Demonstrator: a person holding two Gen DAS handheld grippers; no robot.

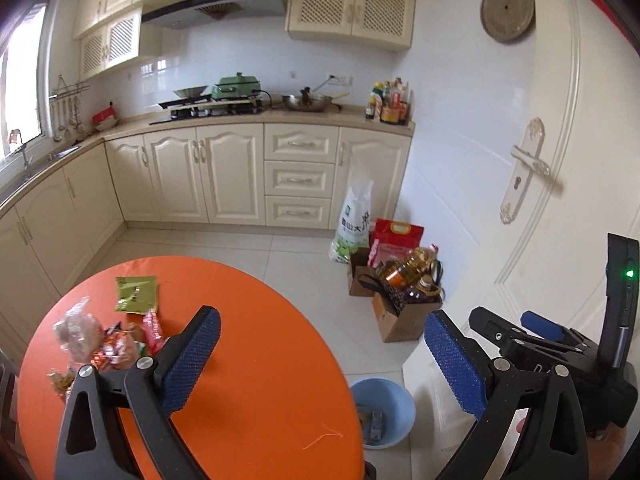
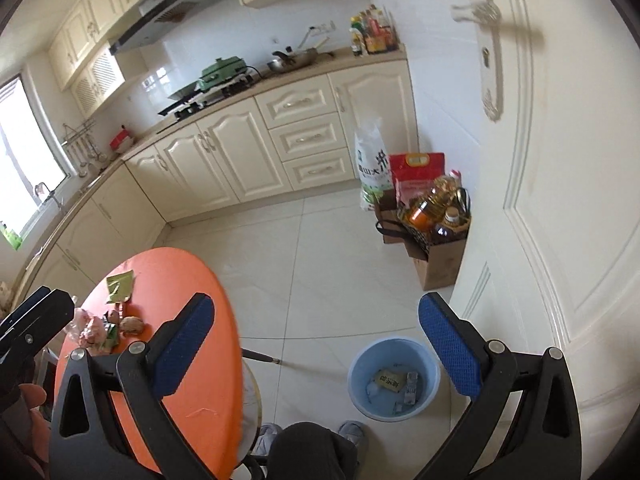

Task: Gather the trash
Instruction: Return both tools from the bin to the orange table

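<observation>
Both claws hung tilted downward, released and empty. The left gripper (image 1: 322, 354) had the wrapper pile (image 1: 106, 344) at its nine o'clock on the orange table (image 1: 256, 360). The right gripper (image 2: 316, 344) had the blue bin (image 2: 394, 380), holding perhaps four scraps, at five o'clock.

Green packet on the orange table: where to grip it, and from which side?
The green packet lies flat, apart from the wrapper pile. Probably best to come from above and pinch its crinkled near edge, jaws across the thin edge; the open left gripper looks nearer.
</observation>
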